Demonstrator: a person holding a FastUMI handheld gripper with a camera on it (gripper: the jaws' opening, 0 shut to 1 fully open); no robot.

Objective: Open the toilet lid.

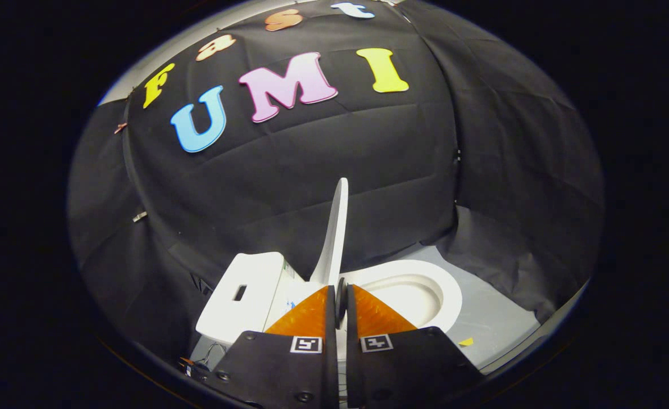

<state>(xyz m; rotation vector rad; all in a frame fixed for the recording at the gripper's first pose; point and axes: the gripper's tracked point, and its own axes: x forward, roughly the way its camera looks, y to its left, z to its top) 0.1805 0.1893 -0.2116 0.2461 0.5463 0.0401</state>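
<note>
Toilet lid [336,227] is seen raised, standing nearly upright and edge-on, a thin white blade rising at 12 o'clock from the fingertips against the black cloth wall [289,170]. Its lower end meets the toilet just ahead of the fingers.

Gripper [340,295] is seen low, pointed forward along the line of the lid. The fingers [312,312] are drawn almost together, with only a narrow slot left between them. A thin dark edge is seen in that slot at the tips; whether it belongs to the lid's base or to the gripper cannot be told, nor whether both fingers press on anything.

Toilet seat [445,295] is seen lying flat at about 2 o'clock from the fingertips, a white ring around the open bowl [411,295]. It is partly covered by the right finger.

Tank [243,295] is noted at about 9 to 10 o'clock from the fingertips, just beside the lid's foot, a white box with a small dark rectangular opening on top.

Pale grey floor [493,318] is seen beyond the seat at 3 o'clock, with a small yellow scrap [466,342] lying on it near the seat's rim. Black cloth is draped to the floor behind and beside the toilet.
</note>
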